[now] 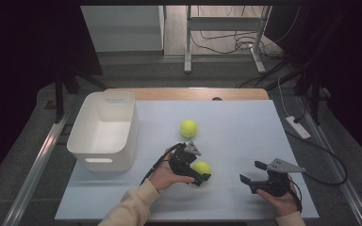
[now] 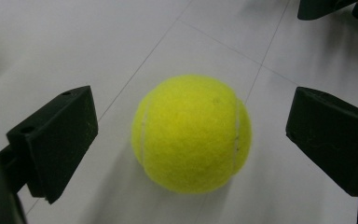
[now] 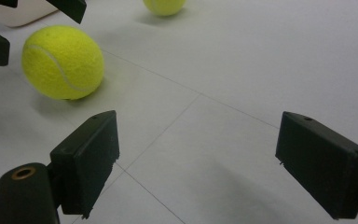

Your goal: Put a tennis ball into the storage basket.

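Tennis ball sits on the white table, near the person's side of it, squarely between the spread fingers of the left gripper. In the left gripper view a clear gap shows on each side of the felt, so nothing presses on it yet; the ball rests on the table by its own weight. The fingers are spread wide because the ball is broad, and centring it between them should let both pads meet it at its widest part, where a round thing is least likely to squirt out.

A second tennis ball lies farther back, well apart from the first. The white bin stands at the left edge of the table with its mouth open upward, a likely place for the balls to go, which would explain why the left hand, nearer to it, takes this one.

The right gripper hangs low over bare table to the right, its fingers also spread and holding nothing, kept clear of the left hand's path.
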The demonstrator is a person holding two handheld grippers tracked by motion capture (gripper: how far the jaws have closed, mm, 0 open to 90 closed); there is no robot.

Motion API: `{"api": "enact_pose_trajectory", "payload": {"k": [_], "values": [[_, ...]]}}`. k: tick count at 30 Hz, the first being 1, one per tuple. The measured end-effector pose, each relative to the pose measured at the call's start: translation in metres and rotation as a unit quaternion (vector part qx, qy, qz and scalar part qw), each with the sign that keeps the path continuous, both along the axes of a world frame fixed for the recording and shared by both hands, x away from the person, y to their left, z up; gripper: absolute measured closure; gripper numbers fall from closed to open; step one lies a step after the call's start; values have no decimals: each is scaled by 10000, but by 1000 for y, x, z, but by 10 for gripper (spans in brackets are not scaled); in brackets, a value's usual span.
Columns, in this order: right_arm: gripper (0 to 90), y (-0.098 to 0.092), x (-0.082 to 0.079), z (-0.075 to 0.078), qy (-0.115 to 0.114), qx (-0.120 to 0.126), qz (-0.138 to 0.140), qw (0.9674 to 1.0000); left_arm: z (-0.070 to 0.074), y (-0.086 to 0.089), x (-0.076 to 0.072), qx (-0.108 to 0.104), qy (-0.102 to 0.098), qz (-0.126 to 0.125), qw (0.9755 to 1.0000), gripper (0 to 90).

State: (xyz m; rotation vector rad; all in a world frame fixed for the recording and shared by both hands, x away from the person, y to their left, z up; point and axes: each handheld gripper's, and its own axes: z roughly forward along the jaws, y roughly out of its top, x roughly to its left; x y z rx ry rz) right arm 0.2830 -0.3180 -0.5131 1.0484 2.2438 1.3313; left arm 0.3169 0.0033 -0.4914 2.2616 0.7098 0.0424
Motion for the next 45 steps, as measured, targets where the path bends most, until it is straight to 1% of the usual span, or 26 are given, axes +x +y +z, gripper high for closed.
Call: {"api": "enact_pose_trajectory", "payload": {"k": [3, 6, 7, 9, 13, 15, 16, 18, 19, 20, 21, 27, 30, 31, 35, 38, 40, 42, 43, 45], "values": [[135, 0, 0, 0, 0, -5, -5, 10000, -3, -4, 2, 40, 57, -14, 10000, 32], [135, 0, 0, 0, -2, -7, -5, 10000, -7, -8, 3, 141, 82, -57, 9999, 33], [135, 0, 0, 0, -2, -7, -5, 10000, -7, -8, 3, 141, 82, -57, 9999, 33], [135, 0, 0, 0, -3, -15, -3, 10000, -10, -11, 3, 274, 85, -39, 9996, 35], [135, 0, 0, 0, -4, -23, -5, 10000, -14, -15, 4, 379, 153, -38, 9992, 50], [135, 0, 0, 0, -2, -37, -10, 10000, -15, -16, 4, 408, 163, -40, 9990, 74], [135, 0, 0, 0, -2, -39, -11, 10000, -16, -17, 5, 453, 198, -42, 9988, 92], [135, 0, 0, 0, -1, -27, -15, 10000, -18, -17, 5, 492, 205, -73, 9986, 155], [135, 0, 0, 0, -1, -27, -15, 10000, -18, -17, 5, 492, 205, -73, 9986, 204], [135, 0, 0, 0, 0, -26, -16, 10000, -18, -18, 5, 509, 190, -76, 9985, 204], [135, 0, 0, 0, 7, -21, -23, 10000, -18, -17, 4, 499, 177, -82, 9986, 242], [136, 0, 0, 0, -5, -6, -28, 10000, -16, -17, 3, 548, 67, -116, 9984, 259], [136, 0, 0, 0, 0, -32, -41, 10000, -12, -13, 3, 453, 27, -68, 9989, 261], [136, 0, 0, 0, 2, -31, -42, 10000, -12, -13, 3, 453, 27, -68, 9989, 261], [136, 0, 0, 0, 0, -6, -50, 10000, -7, -8, 2, 333, -22, -19, 9994, 261], [136, 0, 0, 0, -2, -22, -48, 10000, -1, -2, 1, 139, -50, 56, 9999, 261], [136, 0, 0, 0, -10, -27, -48, 10000, 1, 0, 1, 61, -50, 93, 9999, 261], [136, 0, 0, 0, -7, 0, -48, 10000, 4, 2, 1, 49, -88, 87, 9999, 261], [136, 0, 0, 0, -8, 7, -53, 10000, 5, 2, 0, 0, -88, 118, 9999, 261], [137, 0, 0, 0, -6, 12, -62, 10000, 8, 5, 0, -25, -120, 114, 9999, 261]]}}
